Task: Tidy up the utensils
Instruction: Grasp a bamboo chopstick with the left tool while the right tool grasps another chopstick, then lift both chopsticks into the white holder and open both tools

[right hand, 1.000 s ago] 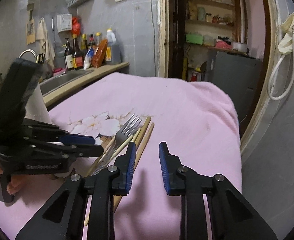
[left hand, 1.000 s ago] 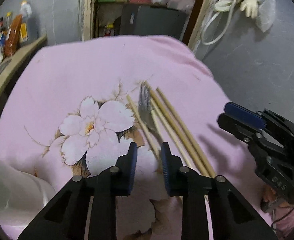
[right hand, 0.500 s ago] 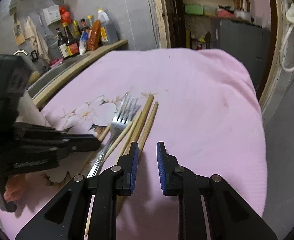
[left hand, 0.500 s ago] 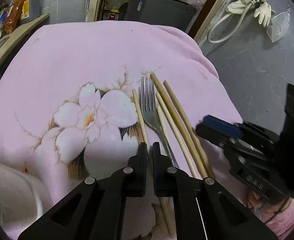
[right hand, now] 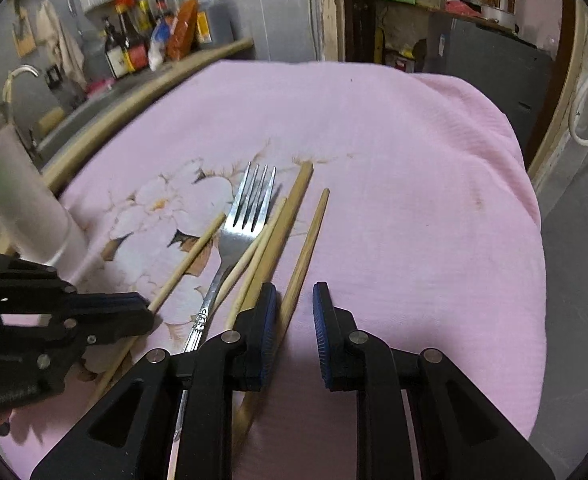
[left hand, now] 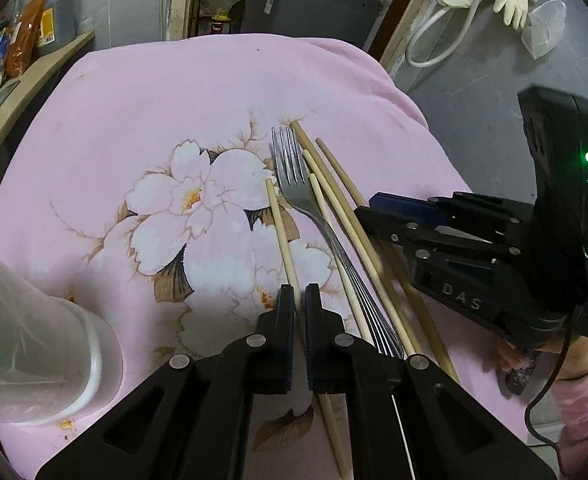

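A white cup [left hand: 34,344] stands at lower left of the left view, on the pink cloth [left hand: 154,100]; bottles [right hand: 150,36] line a counter at upper left of the right view. The left gripper [left hand: 299,300] is clamped on a chopstick [left hand: 280,232], its jaws just closed. The stick's near part is hidden behind the fingers. The right gripper [right hand: 294,308] is narrowly apart, another chopstick [right hand: 308,240] in the gap; pads prob. not pressing, hard to tell. The fork [right hand: 242,220] lies mid-frame among four sticks, tines toward the top of frame, long axis running top to bottom w/ a slight slant. Its handle end is cut off by the right gripper's finger.
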A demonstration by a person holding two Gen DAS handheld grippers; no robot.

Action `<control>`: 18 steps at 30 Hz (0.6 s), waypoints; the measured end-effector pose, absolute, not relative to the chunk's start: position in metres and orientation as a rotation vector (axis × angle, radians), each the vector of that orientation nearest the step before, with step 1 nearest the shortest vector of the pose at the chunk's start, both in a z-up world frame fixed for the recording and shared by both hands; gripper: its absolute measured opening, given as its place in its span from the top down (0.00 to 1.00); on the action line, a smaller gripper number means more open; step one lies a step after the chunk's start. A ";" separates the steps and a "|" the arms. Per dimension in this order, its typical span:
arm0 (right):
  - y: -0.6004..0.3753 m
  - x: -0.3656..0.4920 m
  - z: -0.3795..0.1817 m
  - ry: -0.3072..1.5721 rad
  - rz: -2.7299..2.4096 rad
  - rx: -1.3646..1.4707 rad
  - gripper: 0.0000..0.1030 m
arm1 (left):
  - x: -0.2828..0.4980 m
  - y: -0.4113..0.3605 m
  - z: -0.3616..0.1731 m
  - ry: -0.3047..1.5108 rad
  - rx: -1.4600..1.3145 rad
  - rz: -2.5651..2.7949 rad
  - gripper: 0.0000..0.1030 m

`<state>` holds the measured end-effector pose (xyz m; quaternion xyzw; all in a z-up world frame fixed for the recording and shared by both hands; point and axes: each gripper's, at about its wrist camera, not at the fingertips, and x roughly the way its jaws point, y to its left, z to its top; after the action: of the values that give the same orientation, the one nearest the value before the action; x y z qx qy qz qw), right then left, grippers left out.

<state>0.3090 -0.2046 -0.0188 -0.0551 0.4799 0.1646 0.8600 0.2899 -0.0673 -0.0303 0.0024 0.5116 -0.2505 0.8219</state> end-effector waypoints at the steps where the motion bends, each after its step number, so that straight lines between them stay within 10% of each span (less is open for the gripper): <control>1: -0.204 0.311 -0.019 1.022 0.338 -0.121 0.84 | 0.292 -0.067 -0.031 1.100 -0.006 -0.535 0.96; 18: -0.237 0.261 0.002 0.867 0.332 0.184 0.96 | 0.253 -0.050 -0.014 0.965 -0.075 -0.522 0.98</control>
<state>0.2607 -0.2369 0.0017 0.0888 0.4174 0.1597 0.8902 0.2531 -0.0496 -0.0138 -0.0355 0.4585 -0.2481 0.8526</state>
